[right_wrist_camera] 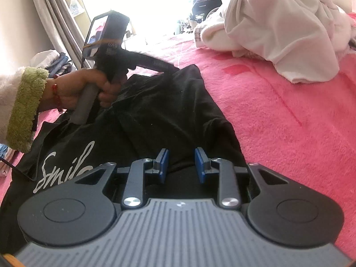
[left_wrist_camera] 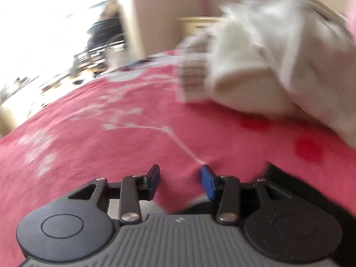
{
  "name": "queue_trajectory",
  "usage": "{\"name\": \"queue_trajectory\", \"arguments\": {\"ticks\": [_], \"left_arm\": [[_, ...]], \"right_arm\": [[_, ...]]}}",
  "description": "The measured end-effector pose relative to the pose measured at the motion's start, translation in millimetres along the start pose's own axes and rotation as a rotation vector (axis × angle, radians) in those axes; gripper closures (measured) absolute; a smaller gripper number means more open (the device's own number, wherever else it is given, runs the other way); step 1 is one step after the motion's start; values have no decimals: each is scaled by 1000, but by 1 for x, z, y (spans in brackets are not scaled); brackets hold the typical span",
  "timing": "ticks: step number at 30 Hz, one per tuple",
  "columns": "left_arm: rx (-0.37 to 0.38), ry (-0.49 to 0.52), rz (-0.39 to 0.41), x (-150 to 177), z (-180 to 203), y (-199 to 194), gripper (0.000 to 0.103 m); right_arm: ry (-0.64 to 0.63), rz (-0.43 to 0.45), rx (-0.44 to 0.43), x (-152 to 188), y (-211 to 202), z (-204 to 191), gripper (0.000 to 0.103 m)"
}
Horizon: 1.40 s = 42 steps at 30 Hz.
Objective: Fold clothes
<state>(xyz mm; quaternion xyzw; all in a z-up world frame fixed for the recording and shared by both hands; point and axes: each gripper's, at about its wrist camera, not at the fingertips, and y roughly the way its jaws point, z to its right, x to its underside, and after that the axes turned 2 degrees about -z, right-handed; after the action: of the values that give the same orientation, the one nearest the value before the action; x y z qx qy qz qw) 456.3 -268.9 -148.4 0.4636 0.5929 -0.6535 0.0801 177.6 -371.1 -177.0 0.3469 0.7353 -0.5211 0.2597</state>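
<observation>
Your left gripper (left_wrist_camera: 180, 183) hangs spread over the pink blanket (left_wrist_camera: 111, 146), nothing between its blue pads. Your right gripper (right_wrist_camera: 181, 165) sits partly spread above the black garment (right_wrist_camera: 155, 115), not pinching it. That garment lies near on the bed, left of the white clothes pile (right_wrist_camera: 278, 22) at the far right.

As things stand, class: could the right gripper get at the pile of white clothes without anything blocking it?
Probably yes. The right gripper hovers with open jaws over the black garment, and only bare pink blanket lies between it and the pile of white clothes. The left gripper is off to the side.
</observation>
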Motion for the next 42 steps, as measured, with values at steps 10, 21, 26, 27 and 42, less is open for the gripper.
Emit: {"name": "queue_trajectory", "arguments": {"ticks": [10, 21, 26, 27, 42], "left_arm": [[-24, -368, 17, 8, -93, -134, 52], [-74, -538, 69, 114, -162, -375, 44], [-23, -551, -1, 177, -146, -443, 40], [0, -562, -35, 193, -139, -450, 40], [257, -667, -362, 397, -59, -446, 53]], "right_arm": [[24, 5, -21, 0, 2, 4, 78], [204, 70, -111, -30, -70, 3, 55], [324, 99, -157, -31, -146, 5, 48], [347, 96, -167, -25, -164, 8, 45], [482, -245, 1, 70, -220, 72, 38]]}}
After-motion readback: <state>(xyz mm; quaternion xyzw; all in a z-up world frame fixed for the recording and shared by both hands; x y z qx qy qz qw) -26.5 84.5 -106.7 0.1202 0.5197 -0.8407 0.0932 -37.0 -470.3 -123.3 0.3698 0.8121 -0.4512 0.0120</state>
